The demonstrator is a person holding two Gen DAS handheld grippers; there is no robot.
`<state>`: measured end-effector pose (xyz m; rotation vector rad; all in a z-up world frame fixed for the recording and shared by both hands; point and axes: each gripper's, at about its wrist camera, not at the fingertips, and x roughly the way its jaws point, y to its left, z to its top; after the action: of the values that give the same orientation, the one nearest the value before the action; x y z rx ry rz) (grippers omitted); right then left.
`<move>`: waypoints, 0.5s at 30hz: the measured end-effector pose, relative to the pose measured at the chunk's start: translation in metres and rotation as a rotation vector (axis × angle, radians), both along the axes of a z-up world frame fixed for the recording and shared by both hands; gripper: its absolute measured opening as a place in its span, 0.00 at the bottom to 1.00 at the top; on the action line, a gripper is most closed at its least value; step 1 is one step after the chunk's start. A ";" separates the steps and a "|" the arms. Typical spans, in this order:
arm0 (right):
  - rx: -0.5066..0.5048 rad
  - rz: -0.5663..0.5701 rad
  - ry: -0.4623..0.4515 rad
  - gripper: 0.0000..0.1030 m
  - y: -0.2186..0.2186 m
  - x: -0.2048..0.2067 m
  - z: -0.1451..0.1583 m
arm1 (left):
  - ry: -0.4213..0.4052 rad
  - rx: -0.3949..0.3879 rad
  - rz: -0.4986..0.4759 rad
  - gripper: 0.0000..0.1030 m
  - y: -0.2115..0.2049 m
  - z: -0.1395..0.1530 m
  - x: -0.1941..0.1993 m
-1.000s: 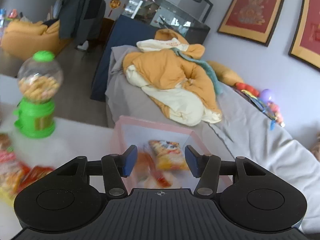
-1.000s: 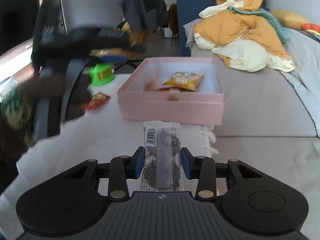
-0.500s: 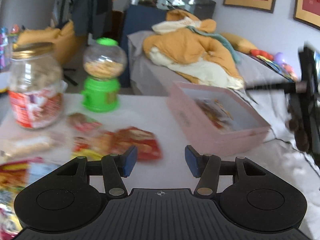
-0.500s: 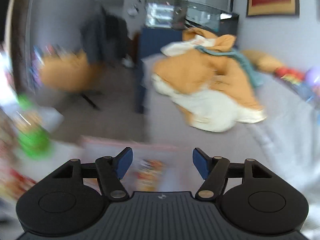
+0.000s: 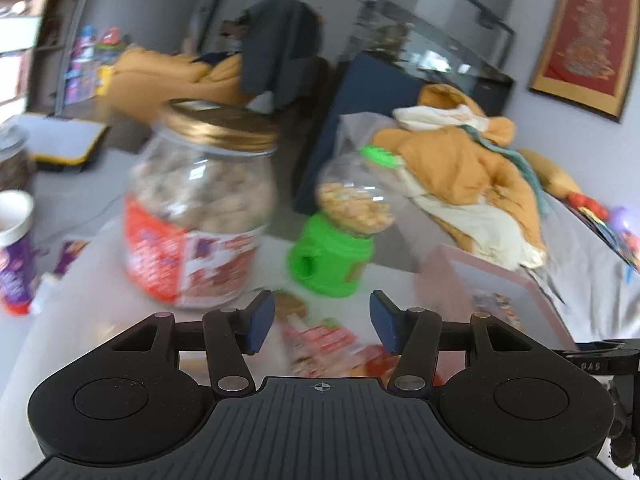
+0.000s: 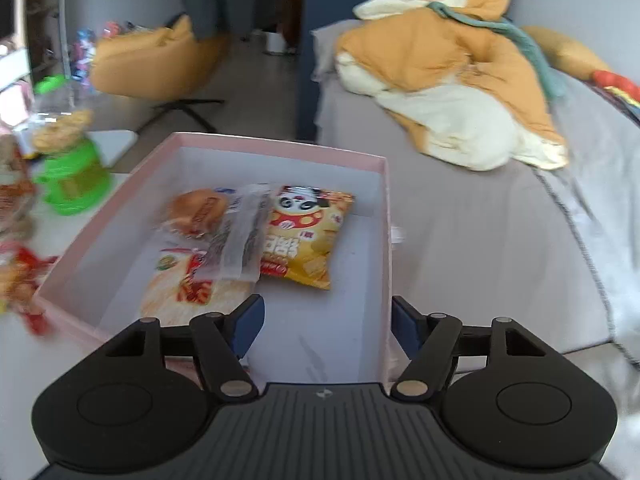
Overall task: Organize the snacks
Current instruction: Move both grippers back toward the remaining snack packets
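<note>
In the right wrist view my right gripper (image 6: 326, 326) hangs over the near end of the pink box (image 6: 280, 148). Its jaws are opening and nothing is between them. Inside the box a clear-wrapped dark snack (image 6: 240, 240) lies across a bun packet (image 6: 192, 212), an orange-and-white packet (image 6: 184, 292) and a yellow panda chip packet (image 6: 308, 240). In the left wrist view my left gripper (image 5: 322, 326) is open and empty above loose red snack packets (image 5: 320, 336) on the white table, left of the pink box (image 5: 500, 280).
A big gold-lidded cookie jar (image 5: 200, 208) and a green candy dispenser (image 5: 340, 236) stand just beyond the left gripper. A paper cup (image 5: 14, 248) is at the far left. Behind the table is a grey bed with an orange quilt (image 6: 440, 80).
My right gripper moved over the box and let go of the clear-wrapped snack, which now lies in the box. My left gripper swung left from the box to the loose packets by the jar.
</note>
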<state>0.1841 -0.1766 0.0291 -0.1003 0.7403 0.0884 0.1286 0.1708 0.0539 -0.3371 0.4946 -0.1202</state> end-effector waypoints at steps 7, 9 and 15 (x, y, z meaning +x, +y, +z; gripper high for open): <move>-0.043 0.081 -0.048 0.66 0.022 -0.030 0.012 | 0.119 0.150 -0.176 0.54 -0.067 -0.022 0.067; -0.059 0.097 -0.082 0.68 0.022 -0.041 0.021 | 0.154 0.207 -0.171 0.49 -0.076 -0.031 0.079; -0.037 0.156 -0.146 0.72 0.021 -0.084 0.048 | 0.193 0.118 -0.278 0.37 -0.064 -0.043 0.055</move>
<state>0.1003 -0.1560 0.0775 -0.1978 0.5881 0.2145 0.1833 0.1069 0.0114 -0.1631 0.7358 -0.3289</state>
